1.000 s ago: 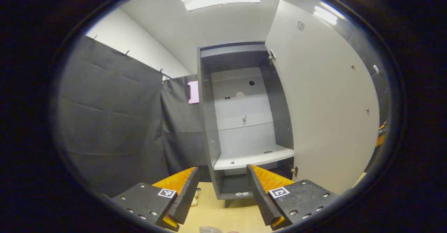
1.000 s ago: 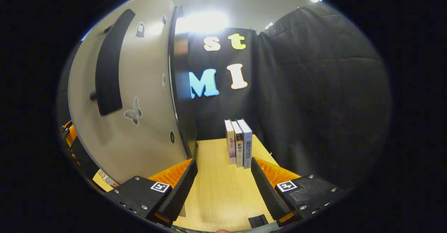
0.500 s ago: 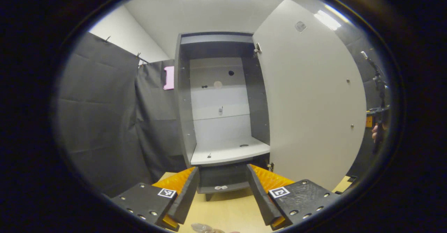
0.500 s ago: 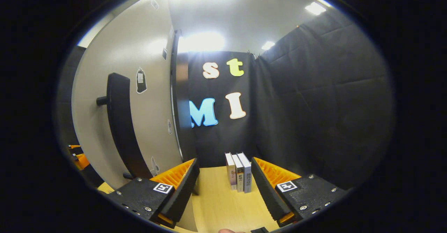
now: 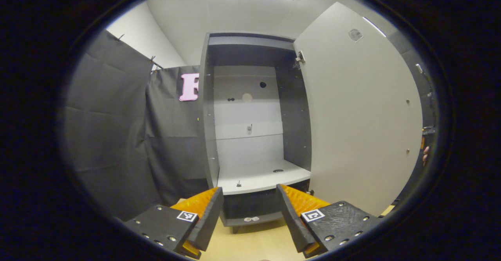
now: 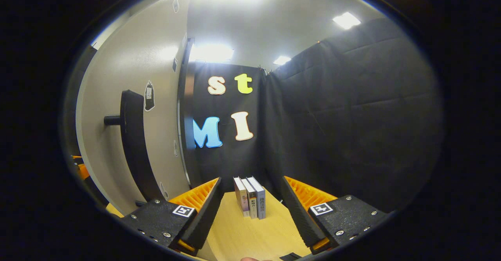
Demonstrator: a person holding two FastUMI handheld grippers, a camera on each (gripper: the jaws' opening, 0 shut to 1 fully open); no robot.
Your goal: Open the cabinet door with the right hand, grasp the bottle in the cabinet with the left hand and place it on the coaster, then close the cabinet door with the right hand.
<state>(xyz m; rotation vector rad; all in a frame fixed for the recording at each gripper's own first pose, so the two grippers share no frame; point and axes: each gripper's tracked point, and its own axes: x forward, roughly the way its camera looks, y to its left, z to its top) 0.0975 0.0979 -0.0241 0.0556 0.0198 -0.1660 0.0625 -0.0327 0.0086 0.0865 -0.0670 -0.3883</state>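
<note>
The tall cabinet door [image 5: 360,112] stands upright, swung wide from the cabinet [image 5: 250,128]. Both the left gripper [image 5: 249,214] and right gripper [image 6: 250,210] gape, holding nothing. The door's handle [image 6: 133,143] runs vertically, its foot hidden behind a finger.

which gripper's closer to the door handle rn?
Right, as far as I can tell. The right gripper has the door handle close on its left, jaws open. The left gripper faces the open cabinet, behind the door.
</note>
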